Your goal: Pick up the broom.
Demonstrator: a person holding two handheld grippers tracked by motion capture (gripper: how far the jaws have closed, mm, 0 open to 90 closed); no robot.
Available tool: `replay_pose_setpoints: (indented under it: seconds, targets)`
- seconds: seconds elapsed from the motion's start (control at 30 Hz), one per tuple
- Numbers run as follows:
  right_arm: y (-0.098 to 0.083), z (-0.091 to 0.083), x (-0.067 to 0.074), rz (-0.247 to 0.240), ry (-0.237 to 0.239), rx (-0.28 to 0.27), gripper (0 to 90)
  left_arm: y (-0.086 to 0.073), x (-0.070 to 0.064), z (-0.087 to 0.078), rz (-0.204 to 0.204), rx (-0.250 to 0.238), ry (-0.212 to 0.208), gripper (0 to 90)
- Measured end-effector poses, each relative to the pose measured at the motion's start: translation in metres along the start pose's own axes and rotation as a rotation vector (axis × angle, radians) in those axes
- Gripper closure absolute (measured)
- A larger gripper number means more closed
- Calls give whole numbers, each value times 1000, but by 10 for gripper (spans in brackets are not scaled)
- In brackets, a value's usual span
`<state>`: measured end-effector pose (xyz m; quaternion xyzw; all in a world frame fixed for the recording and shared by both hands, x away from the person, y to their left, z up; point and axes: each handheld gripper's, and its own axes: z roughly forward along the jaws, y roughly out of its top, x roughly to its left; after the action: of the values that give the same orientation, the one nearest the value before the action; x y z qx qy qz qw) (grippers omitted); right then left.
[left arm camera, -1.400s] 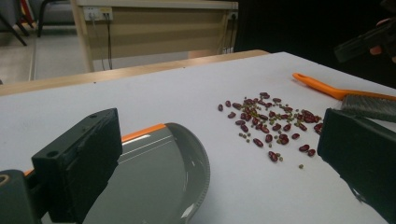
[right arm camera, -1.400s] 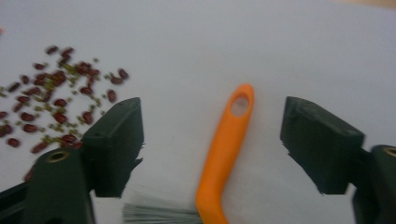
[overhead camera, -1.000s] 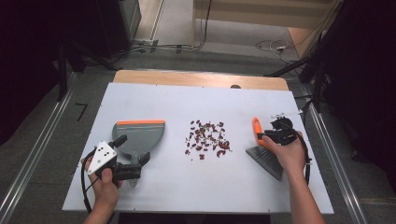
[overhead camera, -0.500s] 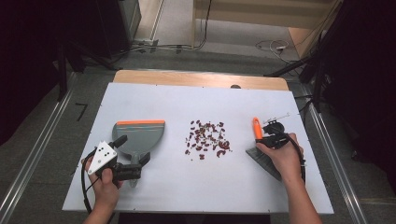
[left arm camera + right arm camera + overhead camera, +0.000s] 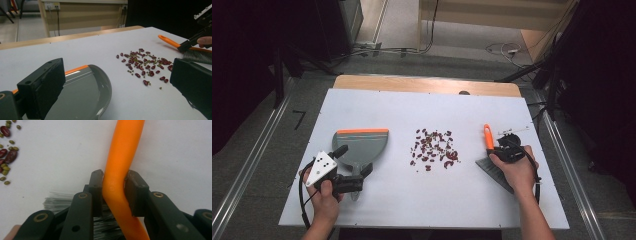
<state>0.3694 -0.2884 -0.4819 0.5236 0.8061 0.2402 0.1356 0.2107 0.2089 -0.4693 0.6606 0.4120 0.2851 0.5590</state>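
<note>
high view: one dustpan (image 5: 364,145), one bean pile (image 5: 434,149), right gripper (image 5: 506,150) clamping one brush (image 5: 488,137), left gripper (image 5: 353,181) wide.

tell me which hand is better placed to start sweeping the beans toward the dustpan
Right. Its hand-held gripper is shut on the orange plastic handle of the grey-bristled brush, beside the scattered red and green beans. The left hand-held gripper stands open at the grey dustpan with the orange edge.

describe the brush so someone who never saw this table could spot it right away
Start at the white table and find the scatter of red and green beans near its middle. On the side away from the grey dustpan lies the brush, flat on the table. It alone has grey bristles and a curved orange handle, which the right gripper clamps.
</note>
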Motion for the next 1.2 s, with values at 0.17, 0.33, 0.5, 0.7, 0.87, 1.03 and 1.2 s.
replay_pose_setpoints:
  seconds: [0.17, 0.33, 0.5, 0.7, 0.87, 1.03, 1.2]
  targets:
    - [-9, -10, -6, 38, 56, -114, 675, 1, 1, -2, 1, -4, 4, 3]
    - [-19, -22, -16, 70, 138, -245, 676, 1, 1, -2, -8, -13, 4, 3]
    - [-28, -32, -21, 82, 178, -388, 678, 2, 0, -1, 8, -11, 4, 3]
    - [-36, -39, -24, 94, 202, -511, 681, 2, -2, 0, 16, -13, -4, 3]
    - [-40, -46, -26, 118, 224, -610, 685, 3, -4, 1, 21, -15, -7, 3]
    - [-41, -53, -25, 135, 244, -689, 687, 4, -5, 1, 26, -18, -7, 3]
    - [-39, -62, -21, 134, 250, -736, 689, 6, -6, 1, 25, -28, -8, 3]
